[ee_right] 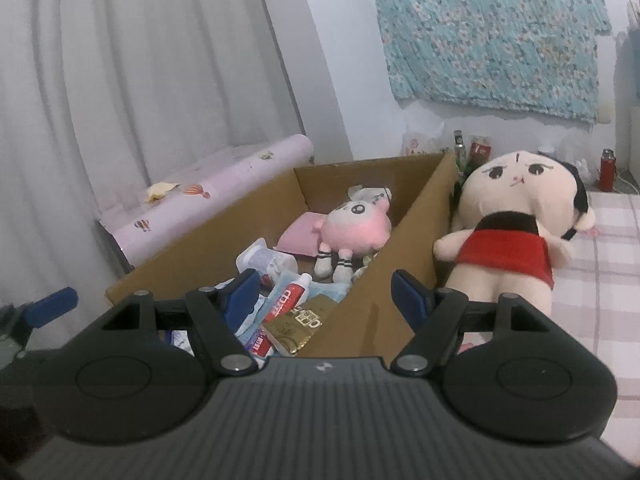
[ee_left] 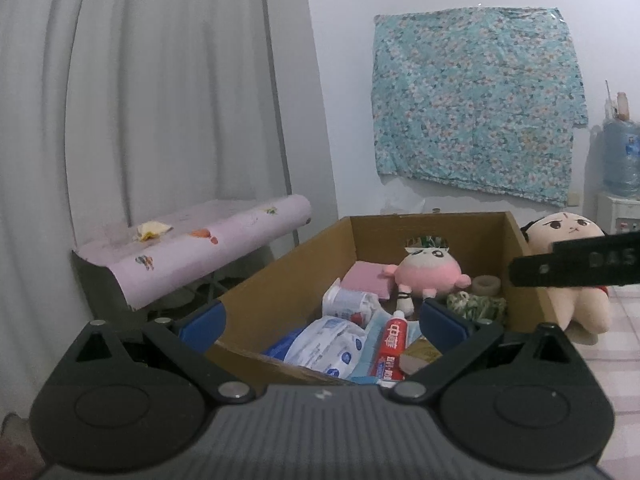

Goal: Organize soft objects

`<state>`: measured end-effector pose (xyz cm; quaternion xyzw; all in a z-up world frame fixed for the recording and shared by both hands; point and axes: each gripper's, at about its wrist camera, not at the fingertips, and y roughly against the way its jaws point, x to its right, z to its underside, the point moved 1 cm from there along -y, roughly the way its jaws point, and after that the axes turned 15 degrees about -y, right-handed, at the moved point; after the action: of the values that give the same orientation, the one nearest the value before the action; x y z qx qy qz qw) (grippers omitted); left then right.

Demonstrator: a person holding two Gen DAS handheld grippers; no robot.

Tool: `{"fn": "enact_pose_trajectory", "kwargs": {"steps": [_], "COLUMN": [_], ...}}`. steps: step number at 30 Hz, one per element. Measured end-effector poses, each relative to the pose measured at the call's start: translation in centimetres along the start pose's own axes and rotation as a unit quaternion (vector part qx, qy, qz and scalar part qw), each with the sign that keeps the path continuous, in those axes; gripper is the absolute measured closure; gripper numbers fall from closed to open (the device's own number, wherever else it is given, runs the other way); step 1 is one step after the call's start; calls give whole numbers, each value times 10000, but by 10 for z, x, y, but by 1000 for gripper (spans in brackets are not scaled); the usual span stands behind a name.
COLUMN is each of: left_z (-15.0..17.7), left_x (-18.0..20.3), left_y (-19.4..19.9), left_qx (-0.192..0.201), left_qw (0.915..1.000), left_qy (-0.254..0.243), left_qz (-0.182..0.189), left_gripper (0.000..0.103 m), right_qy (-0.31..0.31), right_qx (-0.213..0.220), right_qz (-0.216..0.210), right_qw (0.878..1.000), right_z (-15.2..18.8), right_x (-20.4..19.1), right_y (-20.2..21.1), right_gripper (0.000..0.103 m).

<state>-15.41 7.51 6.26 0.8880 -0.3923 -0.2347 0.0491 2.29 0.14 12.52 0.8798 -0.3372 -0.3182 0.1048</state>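
An open cardboard box (ee_left: pixel 280 280) holds a pink plush (ee_left: pixel 424 276), a pink folded cloth (ee_left: pixel 368 280), a green patterned bundle (ee_left: pixel 476 306), a white wipes pack (ee_left: pixel 328 344) and a toothpaste tube (ee_left: pixel 390 350). A large beige doll in a red dress (ee_right: pixel 516 236) lies outside the box wall (ee_right: pixel 400 240) on the checked cloth (ee_right: pixel 592 280). My left gripper (ee_left: pixel 322 320) stands open over the box's near end. My right gripper (ee_right: pixel 326 300) is open above the right wall, holding nothing. A black finger bar (ee_left: pixel 576 266) partly hides the doll (ee_left: pixel 576 312).
A lilac-covered low table (ee_left: pixel 200 240) stands left of the box before a white curtain (ee_left: pixel 160 100). A floral cloth (ee_left: pixel 472 104) hangs on the wall. A water bottle (ee_left: pixel 620 156), glass bottles (ee_right: pixel 460 152) and a red flask (ee_right: pixel 607 170) stand at the back right.
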Motion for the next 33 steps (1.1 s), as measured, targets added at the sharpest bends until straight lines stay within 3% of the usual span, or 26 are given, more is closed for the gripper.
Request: {"fn": "enact_pose_trajectory", "kwargs": {"steps": [4,10,13,16,33], "left_z": [1,1,1,0,6], "left_x": [-6,-2,-2,-4,-17], "left_y": [-3,-1,0,-7,-3], "left_qx": [-54,-25,25,-125,-158], "left_qw": [9996,9998,9997,9992,9980], "left_qy": [234,166,204,348,582], "left_qz": [156,144,136,179,200], "left_gripper": [0,0,0,0,0], "right_qy": [-166,-171,-127,87,-90], "right_qx": [20,83,108,84,-88], "right_qz": [87,337,147,217,117], "right_qw": [9998,9992,9998,9997,9999], "right_z": [-5,-8,-8,-5,-4], "right_x": [6,7,3,-2,0], "right_y": [5,5,8,7,4], "right_gripper": [30,30,30,30,29]}}
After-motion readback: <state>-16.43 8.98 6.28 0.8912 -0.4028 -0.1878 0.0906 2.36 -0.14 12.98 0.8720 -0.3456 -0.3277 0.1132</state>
